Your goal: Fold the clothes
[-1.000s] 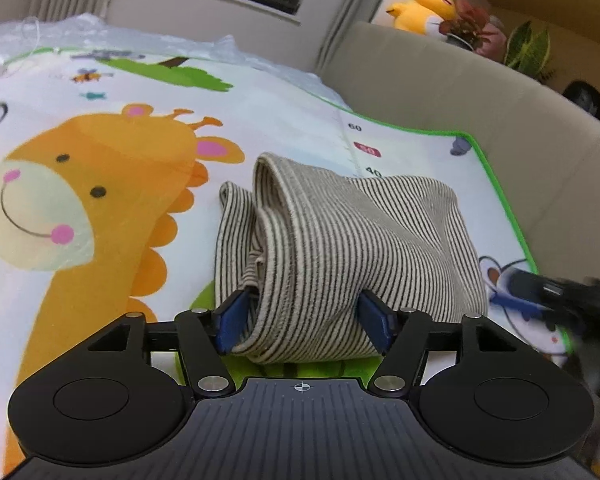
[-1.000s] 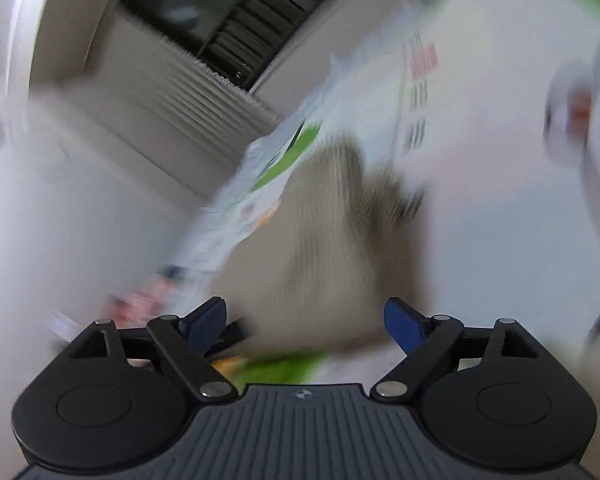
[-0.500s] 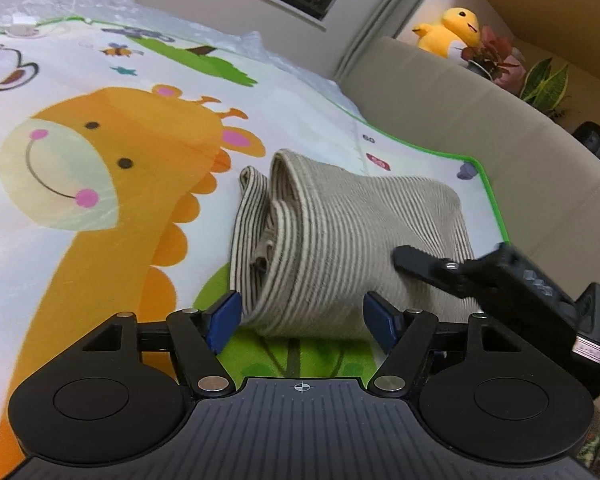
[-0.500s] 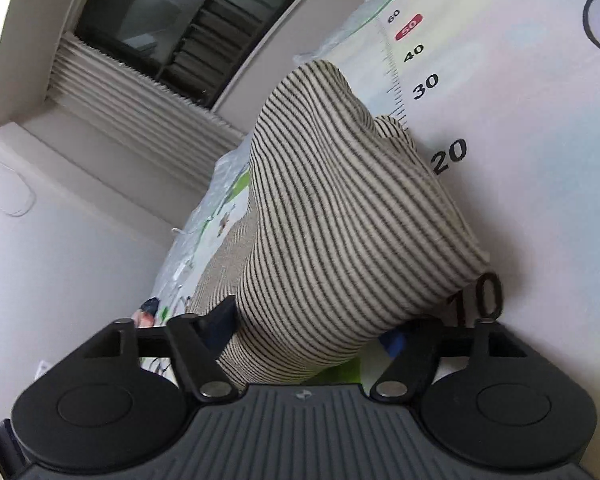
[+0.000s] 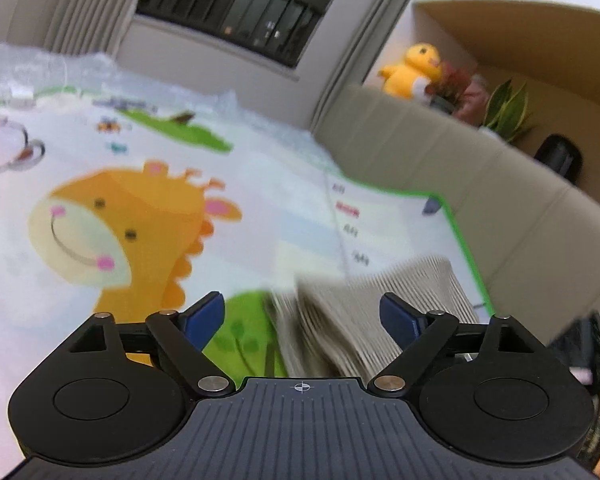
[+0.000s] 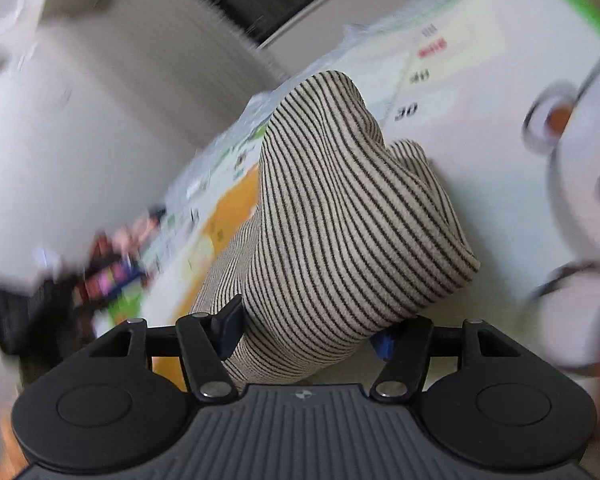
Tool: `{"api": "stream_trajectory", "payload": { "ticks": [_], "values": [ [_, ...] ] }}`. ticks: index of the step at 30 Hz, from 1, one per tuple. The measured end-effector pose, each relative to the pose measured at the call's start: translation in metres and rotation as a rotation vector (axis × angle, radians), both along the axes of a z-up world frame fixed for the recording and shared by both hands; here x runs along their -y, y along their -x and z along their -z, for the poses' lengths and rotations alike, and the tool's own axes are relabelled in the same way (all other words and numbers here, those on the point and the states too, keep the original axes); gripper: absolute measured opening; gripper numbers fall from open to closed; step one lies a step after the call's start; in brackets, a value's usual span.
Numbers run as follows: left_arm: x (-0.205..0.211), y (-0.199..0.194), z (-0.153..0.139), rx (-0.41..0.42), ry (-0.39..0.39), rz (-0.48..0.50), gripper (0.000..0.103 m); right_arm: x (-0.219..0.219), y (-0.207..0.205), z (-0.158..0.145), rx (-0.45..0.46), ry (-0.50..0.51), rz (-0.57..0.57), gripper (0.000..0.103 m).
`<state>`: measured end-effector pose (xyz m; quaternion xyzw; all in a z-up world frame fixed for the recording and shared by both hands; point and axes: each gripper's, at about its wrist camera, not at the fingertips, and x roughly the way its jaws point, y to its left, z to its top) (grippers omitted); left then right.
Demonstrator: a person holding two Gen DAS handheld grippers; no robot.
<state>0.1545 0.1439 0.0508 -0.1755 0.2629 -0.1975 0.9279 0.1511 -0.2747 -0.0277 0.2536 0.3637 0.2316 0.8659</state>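
Note:
A folded beige garment with thin dark stripes (image 6: 340, 216) is held in my right gripper (image 6: 308, 334), which is shut on its near end and carries it above the play mat (image 6: 480, 128). In the left wrist view the same garment (image 5: 380, 312) shows blurred at lower right, with the right gripper's dark body (image 5: 580, 344) beside it. My left gripper (image 5: 302, 314) is open and empty, above the mat (image 5: 260, 208), its blue pads clear of the cloth.
The mat has a giraffe print (image 5: 132, 232) and a green border (image 5: 460, 232). A beige sofa (image 5: 480, 168) curves along the right. A yellow plush duck (image 5: 412, 68) and plants (image 5: 504, 108) sit on the ledge behind it. A window (image 5: 240, 4) is at the back.
My left gripper has let go of the garment, opened wide and pulled back. My right gripper has closed on the garment and moved it to the right.

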Motion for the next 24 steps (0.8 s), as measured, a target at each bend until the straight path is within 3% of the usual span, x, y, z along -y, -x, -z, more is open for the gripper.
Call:
{"api": "stream_trajectory", "payload": {
  "ticks": [3, 5, 7, 12, 14, 17, 19, 24],
  "values": [
    [0.003, -0.006, -0.003, 0.009, 0.025, 0.03, 0.093, 0.023, 0.004, -0.011, 0.015, 0.103, -0.019, 0.068],
    [0.017, -0.019, 0.005, -0.026, 0.057, 0.089, 0.095, 0.035, -0.004, -0.012, 0.03, 0.168, 0.052, 0.08],
    [0.042, -0.033, 0.016, -0.057, 0.076, 0.146, 0.095, 0.046, -0.003, -0.013, 0.006, 0.17, 0.176, 0.082],
    [0.103, -0.062, 0.032, -0.065, -0.002, 0.211, 0.095, 0.064, 0.015, -0.002, -0.013, 0.036, 0.382, 0.082],
    [0.119, -0.073, 0.038, -0.064, -0.046, 0.207, 0.093, 0.068, 0.017, 0.01, -0.047, -0.044, 0.415, 0.076],
    [0.129, -0.097, 0.054, -0.136, -0.04, 0.209, 0.078, 0.065, 0.009, 0.016, -0.032, -0.071, 0.403, 0.069],
    [0.135, -0.107, 0.066, -0.189, -0.036, 0.231, 0.056, 0.06, -0.004, 0.014, -0.009, -0.034, 0.362, 0.068],
    [0.136, -0.087, 0.08, -0.206, -0.037, 0.288, 0.043, 0.039, -0.037, 0.006, 0.034, 0.092, 0.211, 0.071]
  ]
}}
